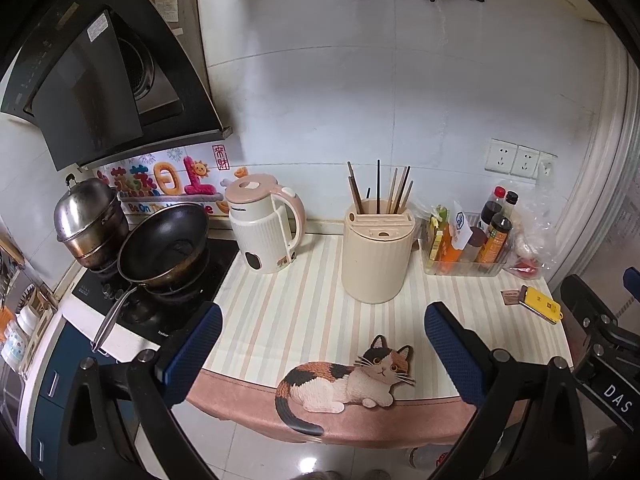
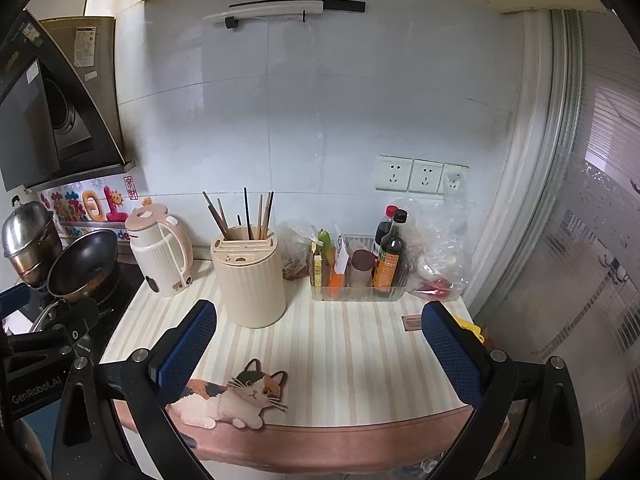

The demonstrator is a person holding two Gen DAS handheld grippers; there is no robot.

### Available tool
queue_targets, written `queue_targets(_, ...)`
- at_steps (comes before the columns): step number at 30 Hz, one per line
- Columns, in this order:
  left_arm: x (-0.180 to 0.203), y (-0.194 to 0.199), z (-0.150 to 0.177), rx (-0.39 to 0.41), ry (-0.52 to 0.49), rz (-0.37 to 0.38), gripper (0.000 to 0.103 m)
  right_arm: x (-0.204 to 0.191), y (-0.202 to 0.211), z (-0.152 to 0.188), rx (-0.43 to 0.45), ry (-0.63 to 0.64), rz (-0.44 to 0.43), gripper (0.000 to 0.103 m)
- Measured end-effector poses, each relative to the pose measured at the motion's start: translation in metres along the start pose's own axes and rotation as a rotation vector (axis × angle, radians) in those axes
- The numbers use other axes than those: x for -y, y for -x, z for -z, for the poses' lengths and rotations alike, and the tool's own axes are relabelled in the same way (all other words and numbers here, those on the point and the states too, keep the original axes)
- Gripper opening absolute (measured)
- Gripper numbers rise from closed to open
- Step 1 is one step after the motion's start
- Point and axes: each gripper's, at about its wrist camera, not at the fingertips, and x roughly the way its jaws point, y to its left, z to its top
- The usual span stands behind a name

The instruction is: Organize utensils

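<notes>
A cream ribbed utensil holder [image 1: 376, 256] stands on the striped counter mat [image 1: 304, 304], with several chopsticks [image 1: 380, 188] upright in it. It also shows in the right wrist view [image 2: 250, 280], with the chopsticks [image 2: 248, 216] in it. My left gripper [image 1: 324, 344] is open and empty, held above the mat's front edge, short of the holder. My right gripper [image 2: 320, 344] is open and empty, also in front of the holder and slightly to its right. Part of the right gripper's body shows at the left wrist view's right edge.
A pink-and-cream kettle [image 1: 266, 228] stands left of the holder. A frying pan [image 1: 164, 244] and a steel pot [image 1: 88, 220] sit on the stove. A clear tray of sauce bottles [image 1: 468, 244] and a plastic bag [image 2: 436, 248] stand right. A yellow item [image 1: 540, 304] lies near the right edge.
</notes>
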Motion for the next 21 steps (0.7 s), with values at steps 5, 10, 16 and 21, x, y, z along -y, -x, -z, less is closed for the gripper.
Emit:
queue_targets(5,-0.0009,-0.0006,-0.0011,-0.001,0.0,0.001,0.103,-0.0026,-0.0028,0.0006,-0.005,0.005,-0.004,0.103)
queue_targets(10,-0.001,-0.0006,-0.0011,-0.001,0.0,0.001,0.103,-0.0034,-0.0047,0.0019,-0.01,0.007,-0.004,0.103)
queue_targets(16,-0.0012,-0.0011,-0.001,-0.001,-0.003,0.0,0.103,-0.0034,-0.0062,0.0023,-0.013,0.005,0.0,0.103)
queue_targets(21,-0.0024,-0.0032,-0.002,0.0,0.0,0.002,0.103,-0.0037,-0.0065,0.0024,-0.015,0.006,0.002,0.103)
